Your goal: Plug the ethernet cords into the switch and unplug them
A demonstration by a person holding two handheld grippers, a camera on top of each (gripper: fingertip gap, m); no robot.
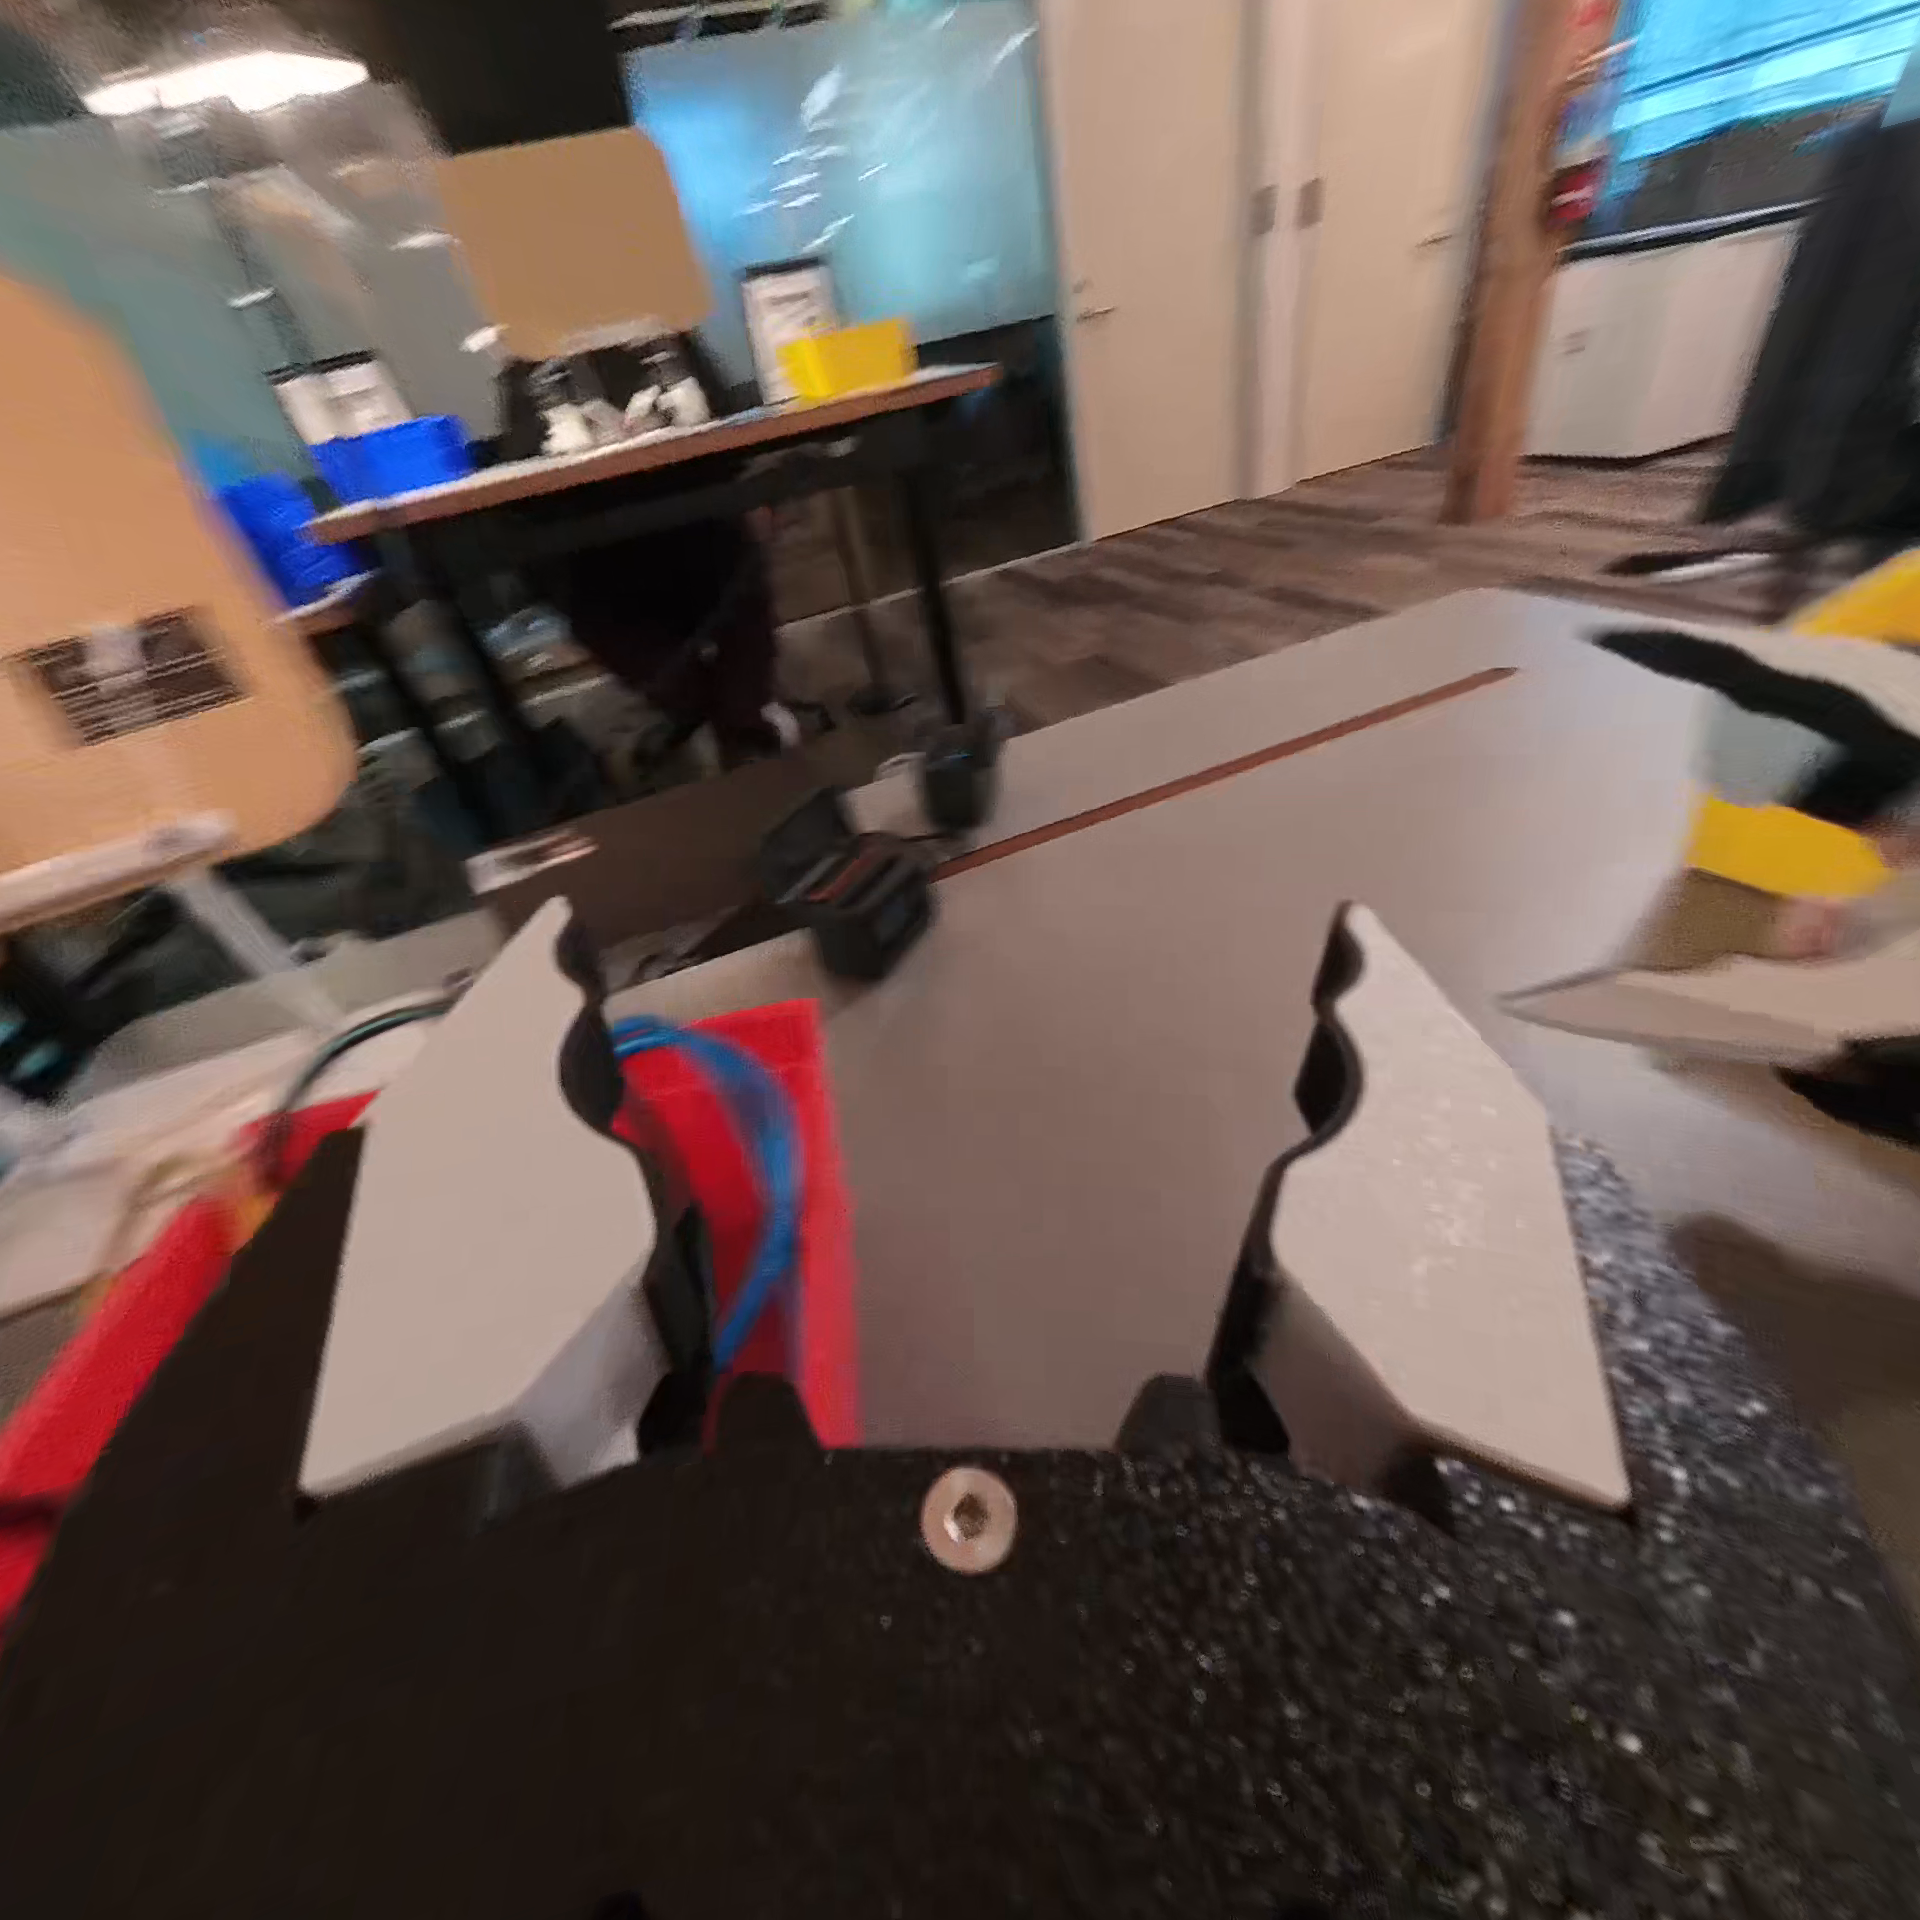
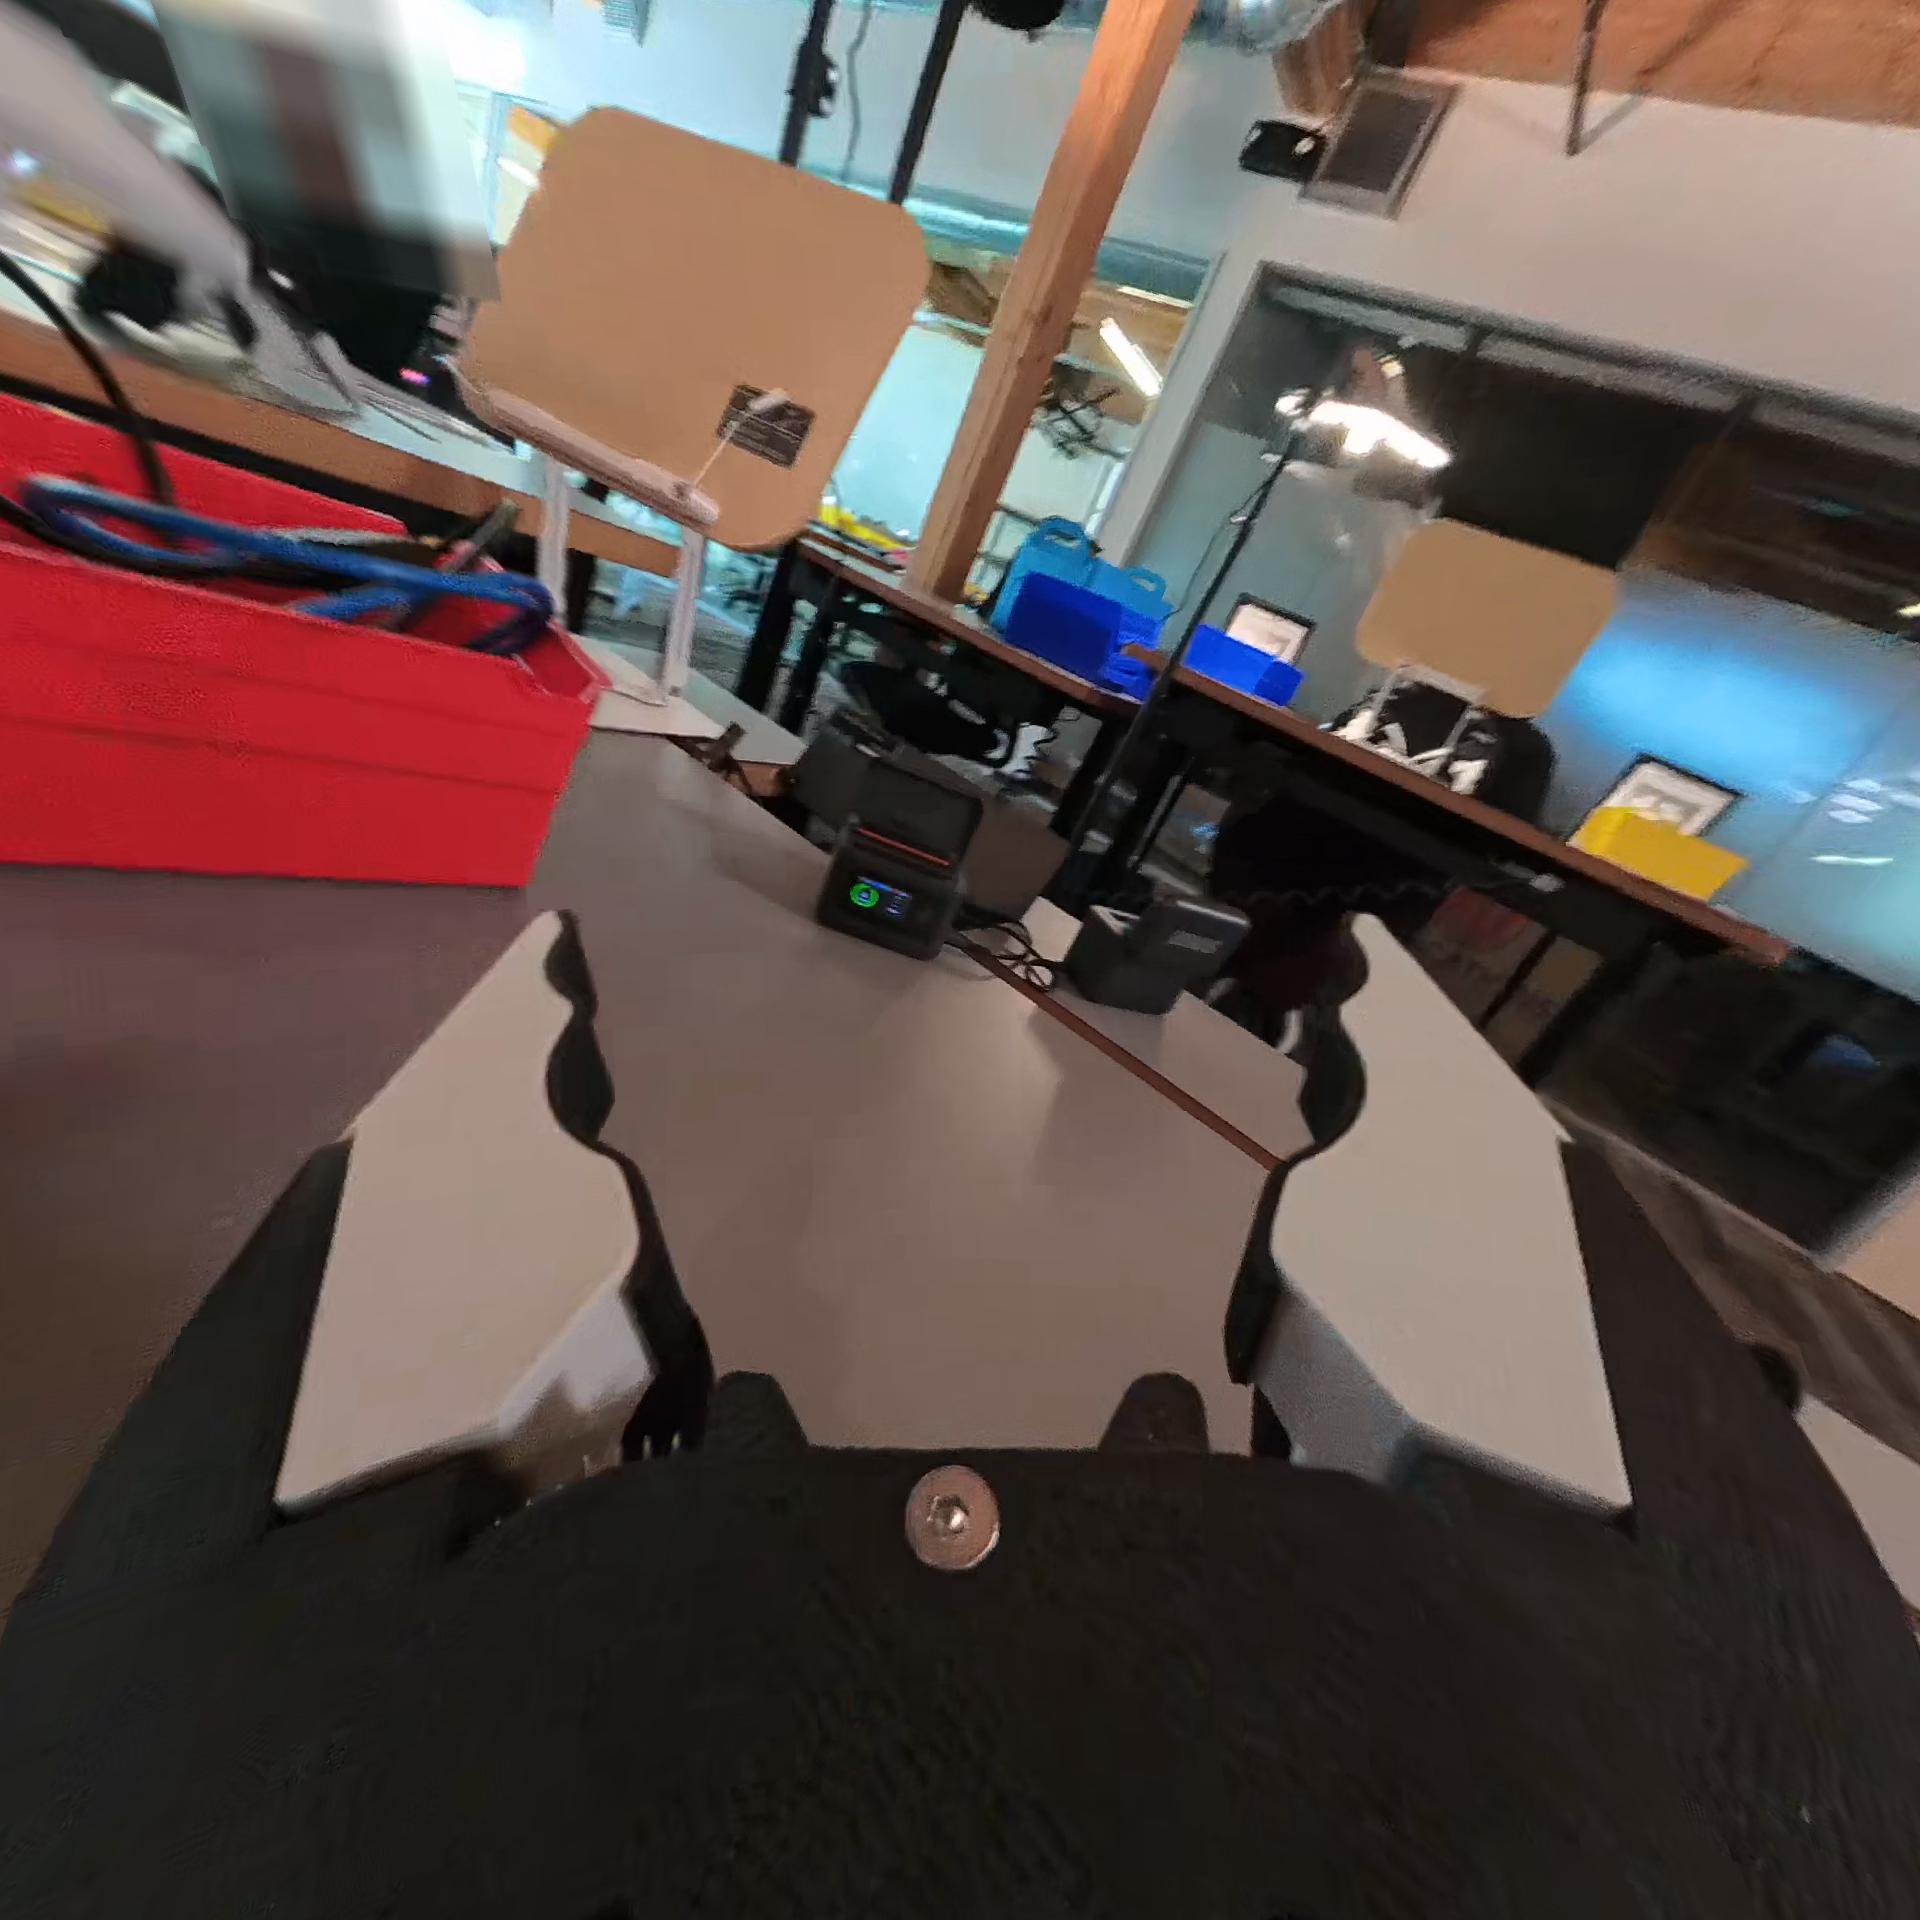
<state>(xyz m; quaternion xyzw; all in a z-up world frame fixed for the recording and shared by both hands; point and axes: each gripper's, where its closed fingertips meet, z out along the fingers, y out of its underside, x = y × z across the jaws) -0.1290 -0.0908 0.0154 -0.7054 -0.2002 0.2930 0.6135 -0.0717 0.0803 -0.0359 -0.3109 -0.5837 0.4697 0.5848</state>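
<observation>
Worktop [image 2: 852, 1174], grey and matte, fills the middle of both views; a thin brown seam crosses it toward the far edge. Red bin [image 2: 260, 748] stands on the worktop's left part, its near wall facing the right wrist camera. In the left wrist view only a strip of the same bin [image 1: 727, 1132] shows, behind the left finger. Blue cords [image 2: 312, 566] lie coiled inside the bin, looping up over its rim; in the left wrist view they [image 1: 764, 1164] hang as a blurred loop just beside the left finger's inner edge, and whether they touch it cannot be told. No switch can be made out in either view.

Left tongs [image 1: 951, 951] are spread wide, with bare worktop between the two grey fingers and nothing gripped. Right tongs [image 2: 961, 961] are likewise spread wide and empty, held low over the worktop and pointing toward its far edge. In the left wrist view a grey finger of the other tool [image 1: 1683, 1013] enters from the right edge, blurred.

Black device [image 2: 899, 868] with a small lit screen stands near the far edge, on the seam. Dark charger-like block [image 2: 1148, 956] stands just beside it to the right, at the far edge. Both appear blurred in the left wrist view, the device [image 1: 852, 899] nearer.
</observation>
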